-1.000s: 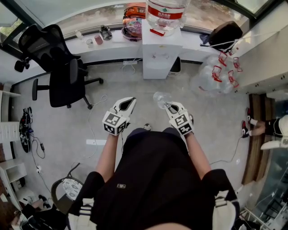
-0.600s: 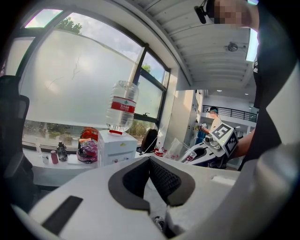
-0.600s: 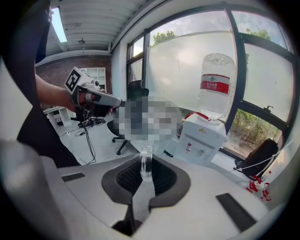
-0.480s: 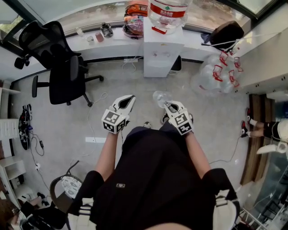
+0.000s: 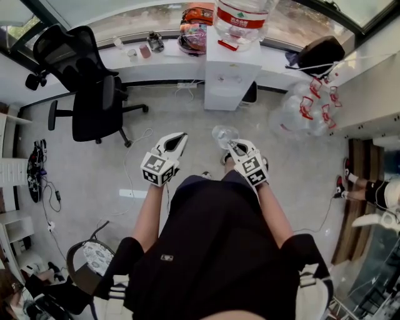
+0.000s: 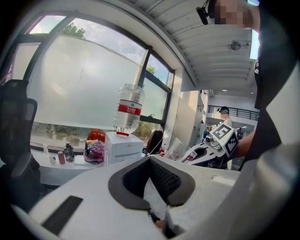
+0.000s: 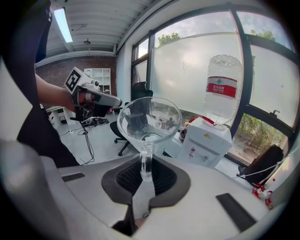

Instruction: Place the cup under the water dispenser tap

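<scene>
A clear glass cup (image 7: 149,123) sits in my right gripper (image 7: 146,165), whose jaws are shut on the cup's handle, with the bowl upright above the pads. In the head view the cup (image 5: 223,135) sticks out ahead of the right gripper (image 5: 235,149), above the floor and well short of the white water dispenser (image 5: 232,69) with its upturned bottle (image 5: 242,17). The dispenser (image 7: 206,145) stands ahead and to the right in the right gripper view. My left gripper (image 5: 180,139) is beside it, shut with nothing between its jaws (image 6: 150,159).
A black office chair (image 5: 87,87) stands at the left. Several empty water bottles (image 5: 306,106) are heaped right of the dispenser. A window ledge (image 5: 125,65) carries small items and a black bag (image 5: 320,51). Cables (image 5: 134,159) trail over the floor.
The head view has drifted a little, so the room sits slightly further right. Both grippers keep their places and the cup stays in the right one.
</scene>
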